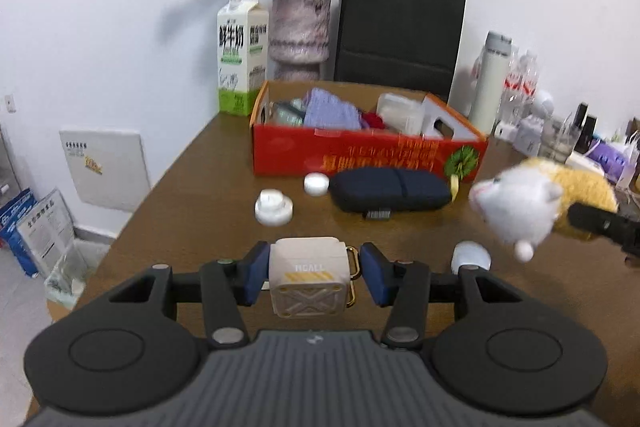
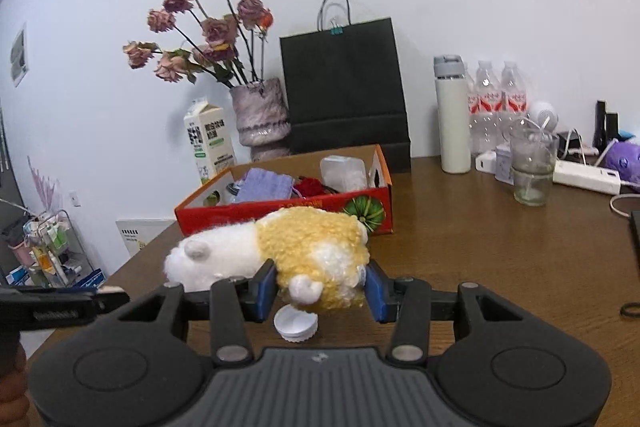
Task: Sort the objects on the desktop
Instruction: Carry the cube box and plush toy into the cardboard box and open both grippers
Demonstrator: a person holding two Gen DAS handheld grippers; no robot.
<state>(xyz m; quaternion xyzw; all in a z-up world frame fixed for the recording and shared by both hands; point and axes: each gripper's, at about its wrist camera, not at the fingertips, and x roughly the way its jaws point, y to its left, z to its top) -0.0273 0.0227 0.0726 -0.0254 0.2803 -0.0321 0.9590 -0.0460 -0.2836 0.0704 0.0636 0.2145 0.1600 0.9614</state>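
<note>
My left gripper (image 1: 314, 277) is shut on a beige cube-shaped case (image 1: 307, 277) with a gold clip, held above the brown table (image 1: 192, 211). My right gripper (image 2: 322, 289) is shut on a white and yellow plush toy (image 2: 296, 253), held above the table; the toy also shows at the right of the left wrist view (image 1: 532, 203). A red cardboard box (image 1: 360, 151) holds a purple cloth, a red item and a clear plastic box; it also shows in the right wrist view (image 2: 288, 211). A dark blue pouch (image 1: 390, 189) lies in front of the box.
Two white caps (image 1: 274, 207) (image 1: 316, 183) lie near the pouch, another (image 2: 296, 323) under the toy. A milk carton (image 1: 240, 59), flower vase (image 1: 298, 31) and black bag (image 1: 400, 31) stand behind. A white flask (image 2: 452, 115), bottles and glass (image 2: 530, 171) stand right.
</note>
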